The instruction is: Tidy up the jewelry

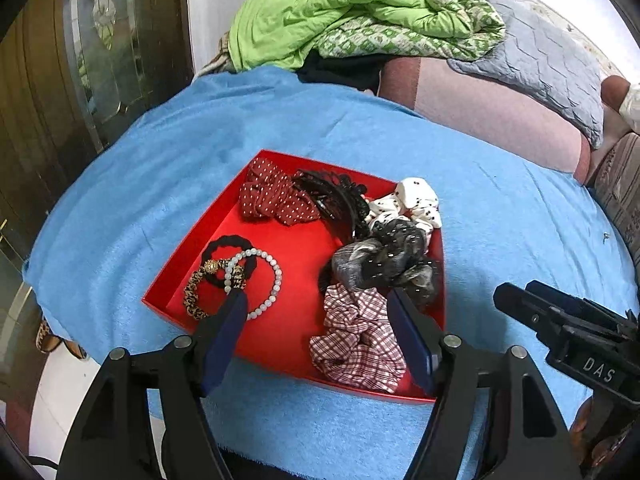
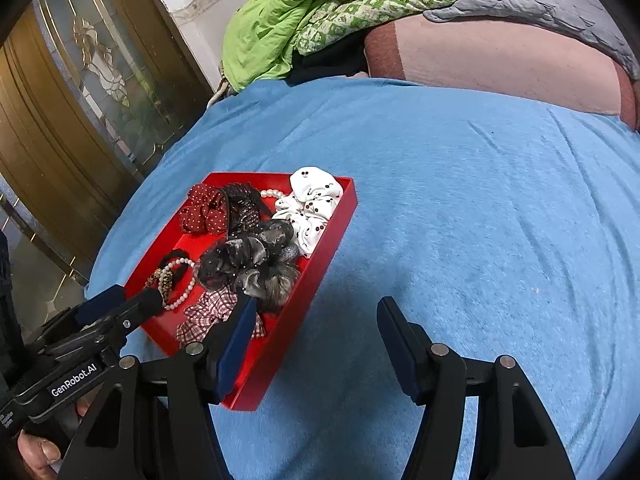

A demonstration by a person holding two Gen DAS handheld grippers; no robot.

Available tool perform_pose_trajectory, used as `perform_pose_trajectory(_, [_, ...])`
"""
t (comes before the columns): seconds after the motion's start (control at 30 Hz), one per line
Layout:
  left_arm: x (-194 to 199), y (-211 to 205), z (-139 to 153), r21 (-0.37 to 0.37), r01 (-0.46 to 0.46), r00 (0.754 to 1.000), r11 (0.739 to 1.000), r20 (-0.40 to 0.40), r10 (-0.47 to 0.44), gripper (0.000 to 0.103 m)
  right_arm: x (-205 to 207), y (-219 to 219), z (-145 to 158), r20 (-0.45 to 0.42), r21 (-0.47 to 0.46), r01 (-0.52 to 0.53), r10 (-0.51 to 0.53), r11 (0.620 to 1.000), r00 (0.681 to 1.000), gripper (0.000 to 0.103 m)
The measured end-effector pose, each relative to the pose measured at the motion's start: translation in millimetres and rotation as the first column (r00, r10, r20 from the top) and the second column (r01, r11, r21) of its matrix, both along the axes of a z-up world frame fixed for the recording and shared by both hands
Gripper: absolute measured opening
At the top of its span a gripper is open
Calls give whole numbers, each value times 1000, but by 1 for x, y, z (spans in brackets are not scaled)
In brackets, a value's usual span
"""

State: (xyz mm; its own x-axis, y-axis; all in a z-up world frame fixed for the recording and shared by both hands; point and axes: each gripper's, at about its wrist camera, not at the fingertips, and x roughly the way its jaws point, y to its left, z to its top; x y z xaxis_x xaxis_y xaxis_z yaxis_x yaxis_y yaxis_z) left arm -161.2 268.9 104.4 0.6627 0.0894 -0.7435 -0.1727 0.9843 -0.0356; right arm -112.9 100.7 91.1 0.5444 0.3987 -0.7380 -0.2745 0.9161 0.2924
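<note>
A red tray (image 1: 192, 318) lies on a blue towel (image 1: 500, 240). It holds a red dotted scrunchie (image 1: 272, 196), black hair clips (image 1: 332, 196), a white dotted scrunchie (image 1: 412, 204), a grey-black sheer scrunchie (image 1: 384, 264), a plaid scrunchie (image 1: 356, 340), a white bead bracelet (image 1: 276, 276), a black hair tie (image 1: 228, 244) and a leopard hair tie (image 1: 196, 296). My left gripper (image 1: 316, 296) hovers open above the tray's near half, with nothing gripped. My right gripper (image 2: 316, 304) stands open over the towel by the tray's (image 2: 288, 340) right wall, with nothing between its fingers.
A green quilt (image 1: 340, 12), a grey pillow (image 1: 540, 60) and a pink mattress (image 1: 480, 116) lie behind the towel. A glass-panelled door (image 1: 100, 40) stands at the left. Leopard slippers (image 1: 48, 340) sit on the floor below the towel's left edge.
</note>
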Motion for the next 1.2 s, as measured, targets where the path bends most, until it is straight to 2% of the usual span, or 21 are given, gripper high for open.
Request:
perform_pose_trajectory(0.13, [-8, -8, 5, 14, -1, 999, 1000, 32, 1, 75, -12, -1, 3, 29, -22, 5, -4, 1000, 1000, 69])
perform_pose_trajectory(0.23, [-15, -13, 11, 33, -9, 998, 999, 68, 7, 81, -22, -2, 6, 61, -50, 12, -9, 999, 998, 72])
perform_pose_trajectory(0.43, [-34, -18, 32, 88, -53, 981, 995, 190, 36, 91, -37, 0, 13, 116, -91, 24, -13, 996, 993, 73])
perform_pose_trajectory(0.57, [-51, -17, 49, 121, -133, 948, 984, 305, 90, 99, -45, 2, 18, 149, -105, 28, -12, 994, 989, 74])
perform_pose_trajectory(0.77, [-78, -11, 71, 138, -221, 875, 965, 465, 134, 103, -57, 9, 22, 181, -125, 27, -4, 992, 983, 77])
perform_pose_trajectory(0.87, [-89, -11, 78, 144, -231, 850, 962, 511, 127, 103, -63, 12, 24, 194, -133, 25, 1, 991, 981, 77])
perform_pose_trajectory(0.93, [-92, -11, 82, 159, -225, 851, 961, 513, 115, 103, -65, 13, 25, 201, -136, 24, 4, 990, 980, 77])
perform_pose_trajectory(1.2, [-98, -24, 80, 201, -158, 882, 967, 469, 46, 103, -78, 15, 29, 209, -137, 22, 7, 990, 978, 80])
